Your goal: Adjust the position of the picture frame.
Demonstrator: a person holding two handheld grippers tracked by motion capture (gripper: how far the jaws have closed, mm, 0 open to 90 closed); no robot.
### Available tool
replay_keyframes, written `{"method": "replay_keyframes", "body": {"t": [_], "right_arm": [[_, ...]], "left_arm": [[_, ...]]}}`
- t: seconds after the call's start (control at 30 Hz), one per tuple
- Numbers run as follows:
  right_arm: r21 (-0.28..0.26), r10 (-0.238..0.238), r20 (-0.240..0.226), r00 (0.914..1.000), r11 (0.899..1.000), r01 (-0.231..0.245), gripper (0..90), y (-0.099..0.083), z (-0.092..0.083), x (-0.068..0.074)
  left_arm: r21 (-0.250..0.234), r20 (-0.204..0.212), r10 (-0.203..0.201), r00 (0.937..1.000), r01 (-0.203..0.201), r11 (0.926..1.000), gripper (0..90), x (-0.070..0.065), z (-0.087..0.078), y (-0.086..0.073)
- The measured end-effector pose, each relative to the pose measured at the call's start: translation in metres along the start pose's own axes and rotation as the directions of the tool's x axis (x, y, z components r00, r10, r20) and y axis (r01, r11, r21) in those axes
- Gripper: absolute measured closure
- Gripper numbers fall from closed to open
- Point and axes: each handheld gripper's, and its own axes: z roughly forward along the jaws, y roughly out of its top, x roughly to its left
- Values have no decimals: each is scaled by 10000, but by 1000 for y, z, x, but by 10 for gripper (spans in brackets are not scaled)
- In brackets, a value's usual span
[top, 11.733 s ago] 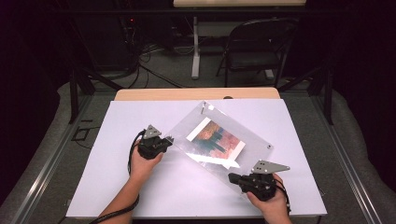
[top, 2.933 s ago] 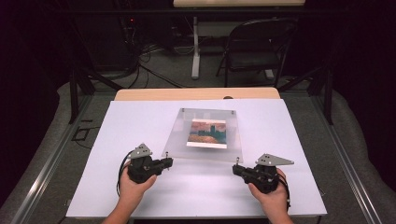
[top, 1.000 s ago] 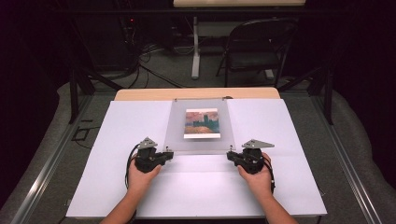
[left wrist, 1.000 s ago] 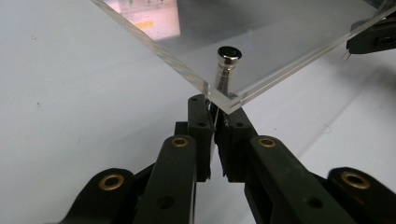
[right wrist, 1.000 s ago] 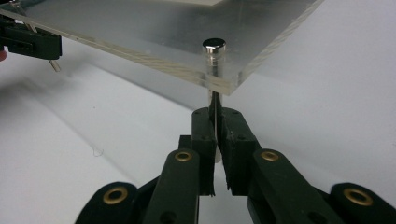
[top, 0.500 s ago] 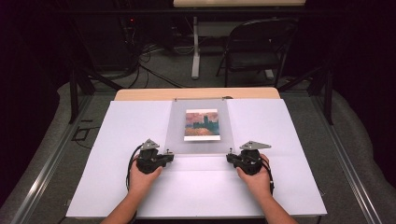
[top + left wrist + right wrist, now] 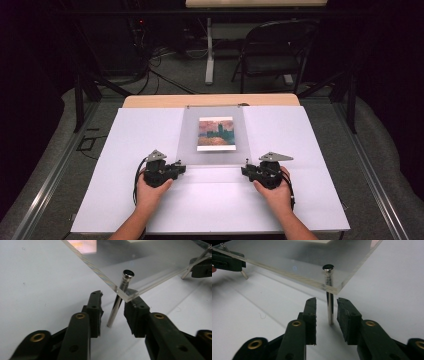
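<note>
A clear acrylic picture frame (image 7: 215,150) holding a small painting print (image 7: 216,133) stands level on thin metal legs at the table's far middle. My left gripper (image 7: 181,169) sits at its near left corner, and my right gripper (image 7: 245,171) at its near right corner. In the left gripper view my left gripper (image 7: 113,300) straddles one metal leg (image 7: 115,307) under the acrylic corner (image 7: 130,293). Its jaws have just been opening, and the pads stand off the leg. In the right gripper view my right gripper (image 7: 327,301) likewise straddles a leg (image 7: 329,310), having just opened.
A white sheet (image 7: 125,190) covers the table, with a wooden strip (image 7: 150,101) along its far edge. Behind the table are a folding chair (image 7: 272,55), floor cables (image 7: 165,75) and a post (image 7: 209,50). The other gripper appears far off in each gripper view.
The frame went from askew to square and slid toward the far edge. Over the last second it stays put, both hands hold still, and both pairs of jaws have let go of the legs.
</note>
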Motion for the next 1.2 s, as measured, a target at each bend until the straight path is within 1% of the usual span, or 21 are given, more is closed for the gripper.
{"method": "replay_keyframes", "body": {"t": [0.03, 0.07, 0.1, 0.17, 0.2, 0.23, 0.3, 0.33, 0.4, 0.47, 0.5, 0.6, 0.63, 0.7, 0.73, 0.8, 0.83, 0.9, 0.97, 1.1, 1.2], "right_arm": [[-21, -102, 33, 9999, 9999, 103, 627, 0, -1, 1], [-72, -199, 156, 9997, 9998, 200, 564, 1, -2, 2], [-100, -315, 250, 9992, 9994, 318, 547, 0, -3, 3], [78, -528, 482, 9974, 9986, 525, 528, -1, -4, 6], [175, -612, 481, 9970, 9980, 604, 509, -1, -4, 7], [169, -669, 492, 9965, 9977, 662, 498, -1, -5, 7], [134, -875, 609, 9943, 9961, 868, 458, -1, -7, 10], [75, -963, 666, 9931, 9954, 960, 452, -1, -7, 11], [116, -1160, 707, 9907, 9932, 1155, 434, 0, -11, 15], [219, -1355, 704, 9883, 9907, 1342, 427, 0, -13, 17], [267, -1405, 661, 9879, 9899, 1390, 427, -1, -15, 18], [296, -1421, 575, 9882, 9896, 1406, 427, -4, -21, 21], [271, -1470, 561, 9875, 9890, 1457, 425, -5, -23, 23], [290, -1612, 556, 9853, 9867, 1598, 421, -7, -29, 26], [277, -1626, 542, 9852, 9865, 1613, 418, -8, -32, 27], [222, -1709, 499, 9840, 9852, 1700, 412, -10, -38, 28], [203, -1648, 478, 9852, 9863, 1640, 410, -11, -41, 28], [96, -1578, 402, 9867, 9875, 1575, 404, -13, -47, 28], [0, -1631, 436, 9856, 9866, 1633, 397, -14, -52, 27], [-207, -1669, 579, 9843, 9855, 1683, 393, -16, -64, 23], [-480, -1307, 560, 9898, 9899, 1334, 401, -14, -70, 15]], "left_arm": [[-80, -65, 90, 9999, -91, 9999, 633, -1, -1, -1], [-71, -156, 151, 9998, -152, 9999, 586, -2, -2, -1], [-72, -231, 233, 9995, -234, 9997, 566, -3, -2, -2], [-54, -368, 396, 9985, -399, 9992, 531, -6, -4, -3], [-54, -455, 494, 9977, -497, 9987, 506, -7, -5, -4], [-94, -620, 671, 9958, -678, 9977, 493, -9, -6, -4], [-183, -774, 837, 9935, -854, 9962, 439, -12, -8, -5], [-271, -793, 902, 9928, -926, 9953, 416, -13, -9, -6], [-289, -774, 995, 9920, -1020, 9944, 371, -15, -12, -7], [-404, -730, 1063, 9917, -1094, 9932, 345, -17, -14, -8], [-323, -789, 1195, 9897, -1223, 9920, 340, -19, -16, -9], [-366, -812, 1259, 9887, -1292, 9909, 336, -22, -22, -11], [-368, -798, 1255, 9889, -1287, 9910, 336, -23, -24, -12], [-332, -853, 1364, 9870, -1396, 9896, 336, -25, -27, -15], [-321, -836, 1323, 9877, -1353, 9903, 337, -25, -30, -16], [-366, -609, 1080, 9923, -1104, 9932, 337, -26, -35, -18], [-430, -517, 1018, 9935, -1041, 9936, 337, -26, -37, -19], [-410, -487, 1043, 9934, -1063, 9935, 339, -27, -42, -21], [-432, -473, 1022, 9936, -1043, 9936, 339, -28, -46, -21], [-655, -507, 928, 9944, -960, 9932, 340, -24, -54, -22], [-937, -532, 752, 9957, -799, 9924, 341, -20, -59, -21]]}}
